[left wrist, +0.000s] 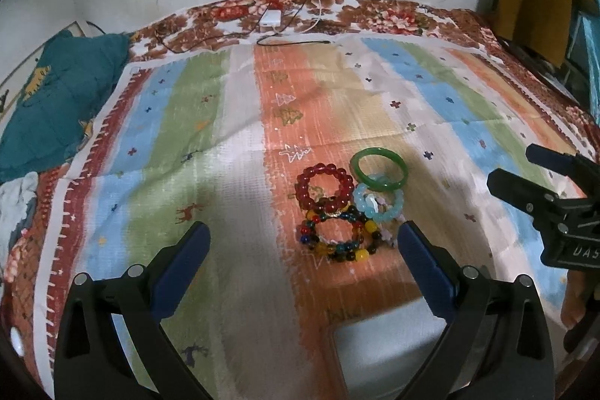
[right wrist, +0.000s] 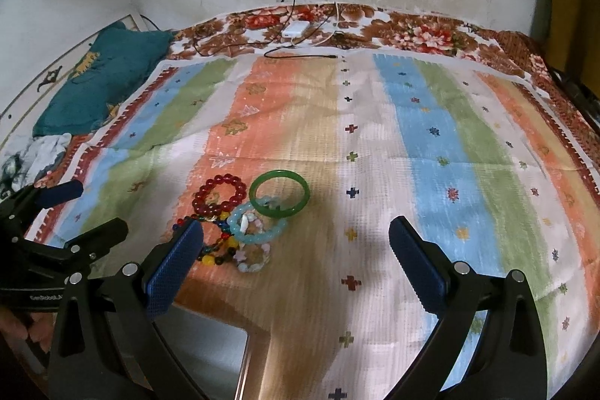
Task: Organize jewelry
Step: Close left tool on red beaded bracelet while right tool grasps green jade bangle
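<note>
Several bracelets lie bunched on the orange stripe of the striped cloth: a red bead bracelet, a green bangle, a light blue bead bracelet, a multi-colour bead bracelet and a pale flower-bead one. They overlap each other. My left gripper hovers open just short of the pile, empty. My right gripper is open and empty, to the pile's right.
A pale rectangular box or tray sits near me below the pile. A teal pillow and crumpled white cloth lie at the left. A white charger with cables lies by the far wall.
</note>
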A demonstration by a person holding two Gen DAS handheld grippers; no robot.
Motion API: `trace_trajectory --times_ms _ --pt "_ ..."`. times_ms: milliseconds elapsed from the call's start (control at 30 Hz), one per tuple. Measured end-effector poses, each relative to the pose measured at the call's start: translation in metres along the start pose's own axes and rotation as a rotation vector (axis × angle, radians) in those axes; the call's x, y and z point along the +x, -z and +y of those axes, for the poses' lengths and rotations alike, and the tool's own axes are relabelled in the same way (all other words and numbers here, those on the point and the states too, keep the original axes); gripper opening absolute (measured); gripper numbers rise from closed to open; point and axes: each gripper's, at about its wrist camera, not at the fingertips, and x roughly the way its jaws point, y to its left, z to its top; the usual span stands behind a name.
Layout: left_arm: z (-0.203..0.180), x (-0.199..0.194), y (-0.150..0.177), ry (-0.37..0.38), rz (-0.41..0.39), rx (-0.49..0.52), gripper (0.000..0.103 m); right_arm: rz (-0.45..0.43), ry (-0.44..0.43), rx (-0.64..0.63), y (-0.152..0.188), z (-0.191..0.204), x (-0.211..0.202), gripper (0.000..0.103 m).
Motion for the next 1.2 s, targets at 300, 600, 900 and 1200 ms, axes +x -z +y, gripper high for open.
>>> trace_trajectory --times_ms 300,600,900,1200 --pt "0.010 0.037 -0.013 -0.007 0.056 -0.038 0.097 0.053 0.000 0.029 -0.013 -0.010 0.026 0.101" --pt "0.018 0.075 -0.021 0.028 0.146 -0.077 0.097 0.130 -0.001 0.067 -0.020 -0.019 0.061 0.101" --pt "0.016 0.098 -0.029 0.036 0.167 -0.071 0.097 0.202 0.010 0.112 -0.023 -0.027 0.098 0.101" --pt "0.022 0.116 -0.032 0.048 0.190 -0.081 0.097 0.234 0.042 0.090 -0.022 -0.027 0.124 0.100"
